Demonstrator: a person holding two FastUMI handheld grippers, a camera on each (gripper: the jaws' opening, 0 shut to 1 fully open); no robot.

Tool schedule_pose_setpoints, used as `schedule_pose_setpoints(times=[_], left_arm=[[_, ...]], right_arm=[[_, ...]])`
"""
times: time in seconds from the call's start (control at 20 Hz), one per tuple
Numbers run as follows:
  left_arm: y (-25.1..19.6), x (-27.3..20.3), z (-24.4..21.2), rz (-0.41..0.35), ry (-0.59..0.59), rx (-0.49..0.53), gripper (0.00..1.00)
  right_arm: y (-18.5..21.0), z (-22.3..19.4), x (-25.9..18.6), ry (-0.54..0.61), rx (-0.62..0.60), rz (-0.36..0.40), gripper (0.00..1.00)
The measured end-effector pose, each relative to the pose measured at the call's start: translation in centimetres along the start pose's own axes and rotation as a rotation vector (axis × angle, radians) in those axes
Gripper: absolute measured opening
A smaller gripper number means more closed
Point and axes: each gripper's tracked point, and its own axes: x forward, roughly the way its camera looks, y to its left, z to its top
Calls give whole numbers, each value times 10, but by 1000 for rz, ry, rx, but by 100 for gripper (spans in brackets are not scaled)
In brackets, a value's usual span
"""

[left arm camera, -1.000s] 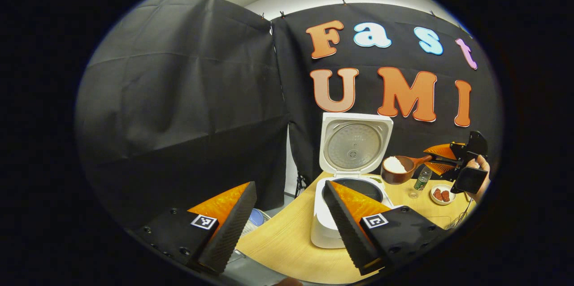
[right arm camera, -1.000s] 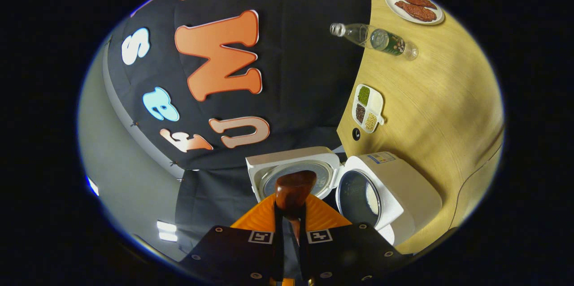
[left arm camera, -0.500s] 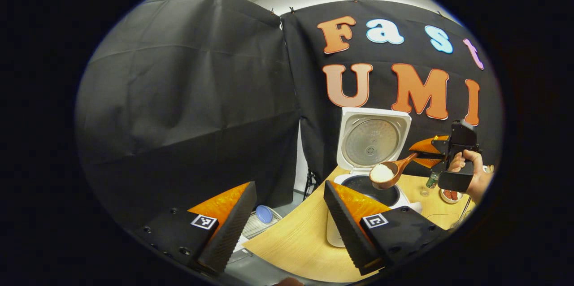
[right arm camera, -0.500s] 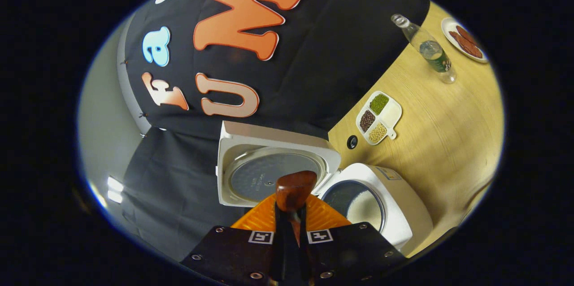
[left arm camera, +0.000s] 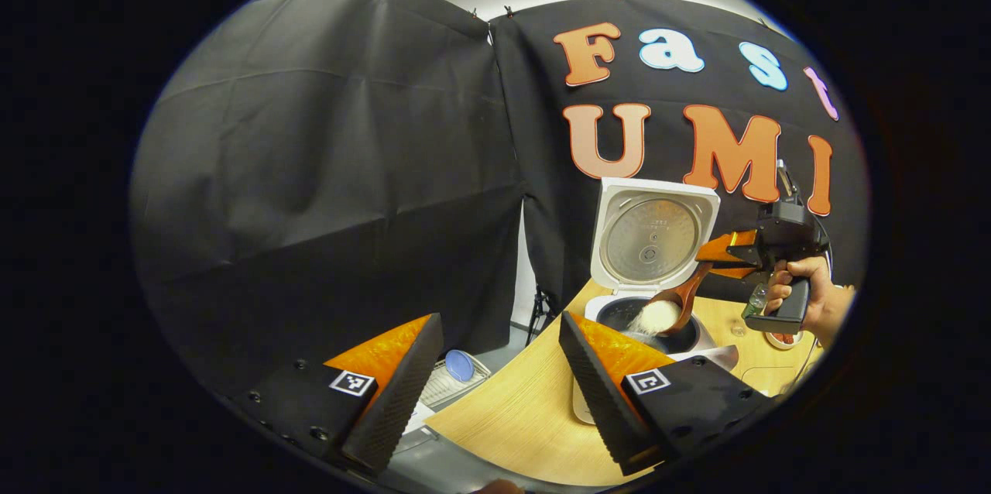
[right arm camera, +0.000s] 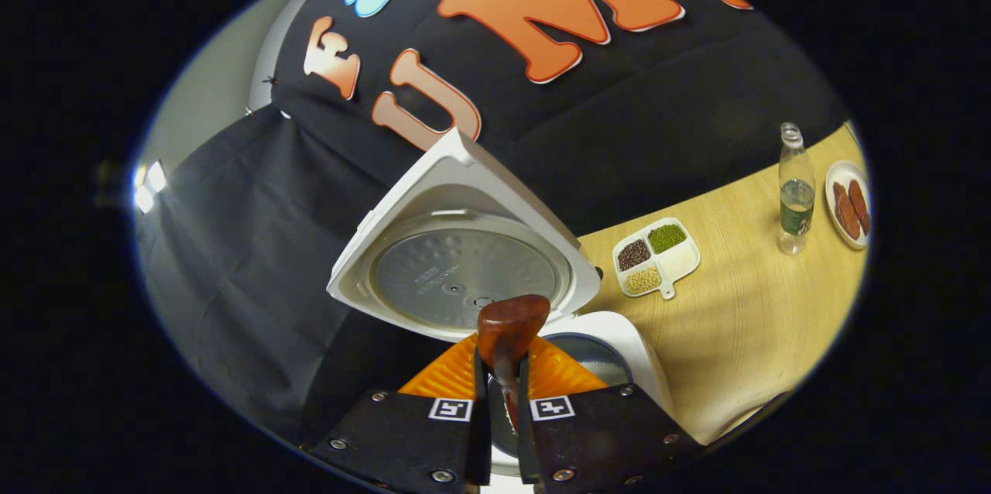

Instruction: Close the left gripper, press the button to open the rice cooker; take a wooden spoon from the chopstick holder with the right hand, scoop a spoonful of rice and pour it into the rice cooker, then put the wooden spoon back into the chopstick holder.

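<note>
Now the wooden spoon (left arm camera: pixel 672 308) is tipped over the rice cooker (left arm camera: pixel 658 327), where half a second ago it was held level above it. White rice (left arm camera: pixel 654 317) slides off the spoon's bowl into the dark pot inside the cooker. The cooker's lid (left arm camera: pixel 654 234) stands open and upright behind the pot.

In the left gripper view, the right gripper (left arm camera: pixel 724 258) is held by a hand (left arm camera: pixel 805 300) at the far side of the wooden table (left arm camera: pixel 526 416). In the right gripper view, the right gripper (right arm camera: pixel 502 393) has both fingers pressed tight on the spoon's handle, and the brown spoon (right arm camera: pixel 511 327) sticks out past them toward the lid (right arm camera: pixel 464 262).

The left gripper (left arm camera: pixel 495 385) has its fingers wide apart and holds nothing. It hangs near the table edge, well apart from the cooker.

On the table past the cooker sit a split dish of beans (right arm camera: pixel 656 258), a clear bottle (right arm camera: pixel 793 192) and a small plate (right arm camera: pixel 848 204) with red-brown pieces on it.
</note>
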Motion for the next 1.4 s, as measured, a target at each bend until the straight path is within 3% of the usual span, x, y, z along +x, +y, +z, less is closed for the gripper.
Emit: schedule_pose_setpoints(times=[0.4,1.05,1.15,1.2,1.4], left_arm=[[-2,-6,-4,1,5,-4,99],[-8,-16,-2,-3,-4,11,98],[-6,-16,-2,-2,-4,9,99],[-5,-16,-3,-2,-3,8,98],[-4,-16,-6,0,2,4,98]], right_arm=[[23,8,-3,-35,-171,14,13],[71,18,-9,-121,-592,35,13],[80,17,-9,-130,-653,40,8],[84,16,-8,-129,-670,51,13],[88,11,-7,-126,-729,71,13]])
